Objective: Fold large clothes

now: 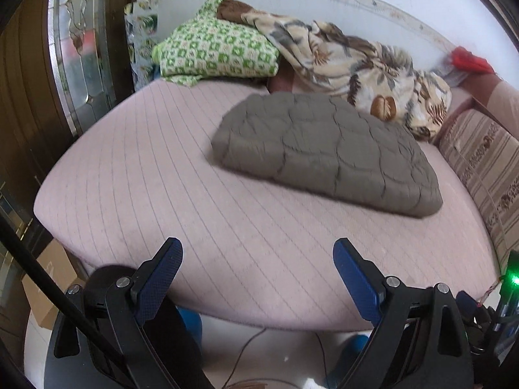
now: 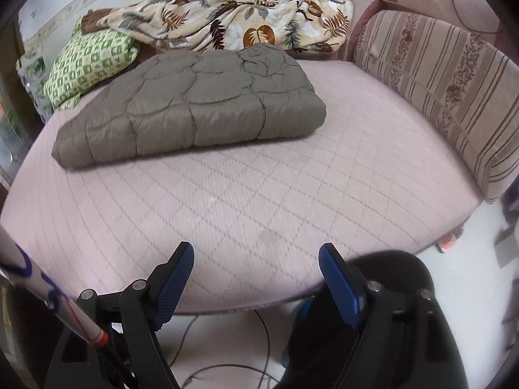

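Observation:
A grey-brown quilted garment [image 1: 327, 152] lies folded into a thick rectangle on the pink quilted mattress [image 1: 168, 201]. The right wrist view has the same folded garment [image 2: 194, 107] toward the back left of the mattress [image 2: 259, 194]. My left gripper [image 1: 258, 253] hovers over the mattress's near edge, open, with nothing between its blue fingers. My right gripper [image 2: 256, 257] is also over the near edge, well short of the garment, open and empty.
A green-and-white patterned blanket [image 1: 214, 52] and a leaf-print blanket [image 1: 356, 64] are piled along the back wall. A striped cushion [image 2: 438, 81] lines the right side. A cardboard box [image 1: 48, 288] and cables [image 2: 227, 356] lie on the white floor below. A dark glazed door [image 1: 74, 48] stands left.

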The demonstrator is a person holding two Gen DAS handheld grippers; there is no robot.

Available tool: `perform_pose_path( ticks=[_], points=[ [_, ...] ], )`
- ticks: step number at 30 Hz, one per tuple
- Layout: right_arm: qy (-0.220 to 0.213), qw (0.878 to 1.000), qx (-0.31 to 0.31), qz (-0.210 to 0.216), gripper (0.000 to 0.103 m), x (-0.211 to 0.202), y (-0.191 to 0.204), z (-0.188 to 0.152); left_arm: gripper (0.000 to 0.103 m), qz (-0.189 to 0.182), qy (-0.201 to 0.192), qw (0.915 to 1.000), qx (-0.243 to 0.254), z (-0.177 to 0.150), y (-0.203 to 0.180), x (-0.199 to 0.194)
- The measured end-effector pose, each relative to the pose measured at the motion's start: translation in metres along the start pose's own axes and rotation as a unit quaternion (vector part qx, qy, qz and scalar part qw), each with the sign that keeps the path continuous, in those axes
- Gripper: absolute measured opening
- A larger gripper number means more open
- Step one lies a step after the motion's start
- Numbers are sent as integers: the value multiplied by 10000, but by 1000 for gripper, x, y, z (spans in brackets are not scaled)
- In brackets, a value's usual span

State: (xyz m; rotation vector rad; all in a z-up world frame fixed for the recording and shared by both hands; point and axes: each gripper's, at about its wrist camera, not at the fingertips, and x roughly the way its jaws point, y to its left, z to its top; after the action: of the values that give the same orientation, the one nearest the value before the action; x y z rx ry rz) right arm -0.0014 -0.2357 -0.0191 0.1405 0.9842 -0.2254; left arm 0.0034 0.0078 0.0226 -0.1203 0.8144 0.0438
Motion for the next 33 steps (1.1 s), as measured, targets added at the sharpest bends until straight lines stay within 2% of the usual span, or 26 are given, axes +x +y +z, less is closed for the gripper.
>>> perform_pose_path(
  ticks=[6,12,16,33],
  points=[
    [-77,9997,-54,-221,83,-6,2,-8,93,-10,146,9997,204,-18,-14,-2],
    [-435,9975,-156,-535,84,-18,5,-7,93,-48,240,9984,509,-25,-30,-3],
    [-565,9954,-147,-757,86,-21,3,-5,93,-30,300,9981,543,-26,-32,0],
    [-229,9966,-223,-762,87,2,4,-3,93,24,634,9966,534,-23,-30,24]
  ],
)
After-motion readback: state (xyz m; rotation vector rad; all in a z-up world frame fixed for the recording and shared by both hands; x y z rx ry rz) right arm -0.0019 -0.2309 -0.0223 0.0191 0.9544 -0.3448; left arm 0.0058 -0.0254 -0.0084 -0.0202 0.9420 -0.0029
